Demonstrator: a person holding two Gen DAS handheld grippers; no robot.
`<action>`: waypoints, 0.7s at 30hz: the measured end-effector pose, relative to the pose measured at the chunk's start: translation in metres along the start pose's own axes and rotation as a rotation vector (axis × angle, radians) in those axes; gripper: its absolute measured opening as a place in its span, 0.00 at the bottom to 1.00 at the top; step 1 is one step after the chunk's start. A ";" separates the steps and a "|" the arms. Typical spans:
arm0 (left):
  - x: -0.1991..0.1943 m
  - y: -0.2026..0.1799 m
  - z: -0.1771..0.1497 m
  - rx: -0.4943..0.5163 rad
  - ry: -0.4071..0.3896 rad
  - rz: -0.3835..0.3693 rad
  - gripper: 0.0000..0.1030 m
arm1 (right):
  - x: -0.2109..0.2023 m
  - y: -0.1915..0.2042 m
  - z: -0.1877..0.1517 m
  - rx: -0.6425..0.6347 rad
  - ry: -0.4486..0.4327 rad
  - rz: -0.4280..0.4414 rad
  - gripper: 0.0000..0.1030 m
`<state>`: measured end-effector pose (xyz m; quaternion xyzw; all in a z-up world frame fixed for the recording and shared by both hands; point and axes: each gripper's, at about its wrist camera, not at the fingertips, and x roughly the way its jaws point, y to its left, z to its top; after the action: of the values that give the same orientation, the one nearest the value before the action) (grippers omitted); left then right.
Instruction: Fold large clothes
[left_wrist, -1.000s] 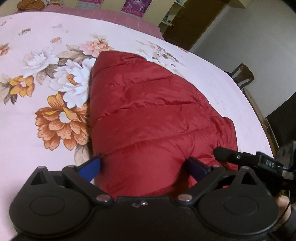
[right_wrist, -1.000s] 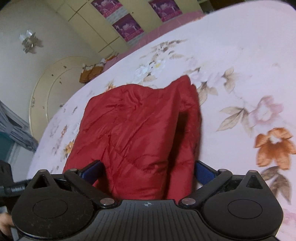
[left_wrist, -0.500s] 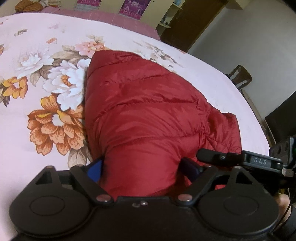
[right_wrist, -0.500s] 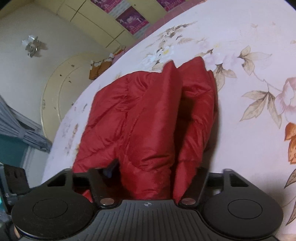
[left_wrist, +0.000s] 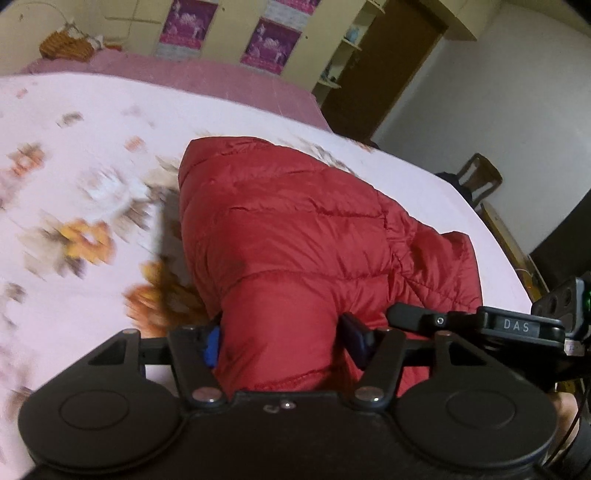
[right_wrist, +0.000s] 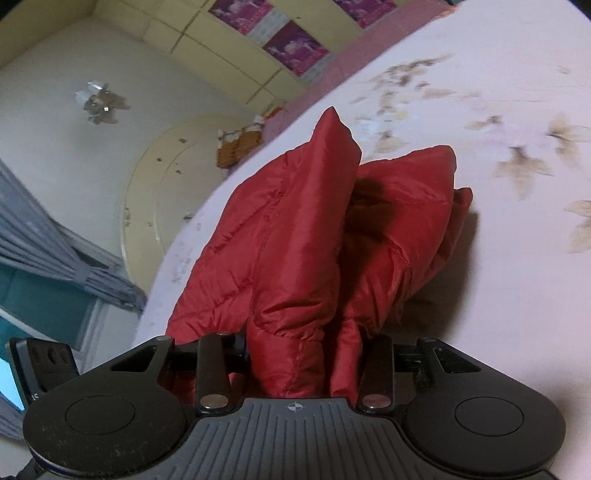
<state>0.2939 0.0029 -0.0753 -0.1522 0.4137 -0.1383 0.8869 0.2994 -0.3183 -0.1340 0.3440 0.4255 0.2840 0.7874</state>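
Your left gripper (left_wrist: 280, 338) and right gripper (right_wrist: 303, 349) have both just been closing their jaws, now clamped on the near edge of a red puffer jacket (left_wrist: 314, 236). The jacket stretches toward twelve o'clock across the floral bed (left_wrist: 74, 147).

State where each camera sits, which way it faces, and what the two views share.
Left wrist: on the left gripper, looking down its fingers at the red puffer jacket on the floral bed sheet; the right gripper shows at the right edge.
Right wrist: on the right gripper, facing the jacket's bunched edge and a wardrobe.
Shared: jacket, sheet; both jaws have just been closing and pinch the jacket.
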 end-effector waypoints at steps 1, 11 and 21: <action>-0.007 0.006 0.003 0.001 -0.011 0.007 0.59 | 0.006 0.008 0.000 -0.003 -0.002 0.011 0.39; -0.077 0.123 0.035 0.010 -0.083 0.031 0.59 | 0.102 0.111 -0.020 -0.058 -0.019 0.048 0.39; -0.128 0.255 0.078 0.043 -0.091 0.026 0.59 | 0.221 0.217 -0.054 -0.059 -0.062 0.027 0.39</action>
<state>0.3055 0.2960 -0.0370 -0.1337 0.3716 -0.1284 0.9097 0.3246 -0.0082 -0.0907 0.3349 0.3877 0.2965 0.8060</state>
